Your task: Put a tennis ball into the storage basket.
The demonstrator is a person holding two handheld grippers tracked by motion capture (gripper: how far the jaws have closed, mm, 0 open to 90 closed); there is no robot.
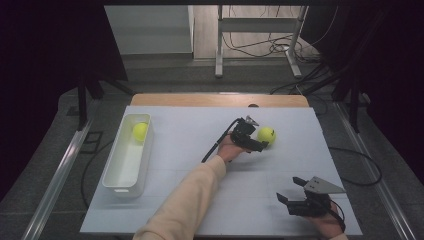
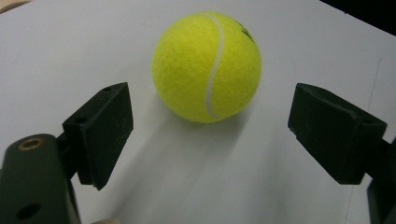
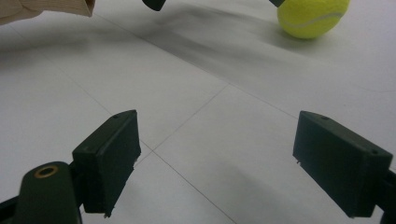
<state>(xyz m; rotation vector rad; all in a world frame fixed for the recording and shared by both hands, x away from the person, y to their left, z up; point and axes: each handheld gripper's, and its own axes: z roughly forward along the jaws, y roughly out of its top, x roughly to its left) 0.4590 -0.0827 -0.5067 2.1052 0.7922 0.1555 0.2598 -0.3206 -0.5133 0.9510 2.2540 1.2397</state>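
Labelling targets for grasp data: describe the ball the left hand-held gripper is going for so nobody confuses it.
On the white table top, look right of centre, away from the white bin along the left side. The target tennis ball lies loose on the bare surface, just ahead of the left hand-held gripper, whose jaws stand open, not touching it. The other tennis ball sits inside the bin.

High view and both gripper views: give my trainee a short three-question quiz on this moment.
1. True or false: the left tongs are shut on the yellow felt tennis ball on the table.
2. What lies inside the white rectangular plastic bin?
3. The right tongs are: A) open with nothing between them, B) shut on a ball, C) inside the bin.

Key: 1 false, the jaws stand open with the ball just ahead of them. 2 a second yellow tennis ball. 3 A.
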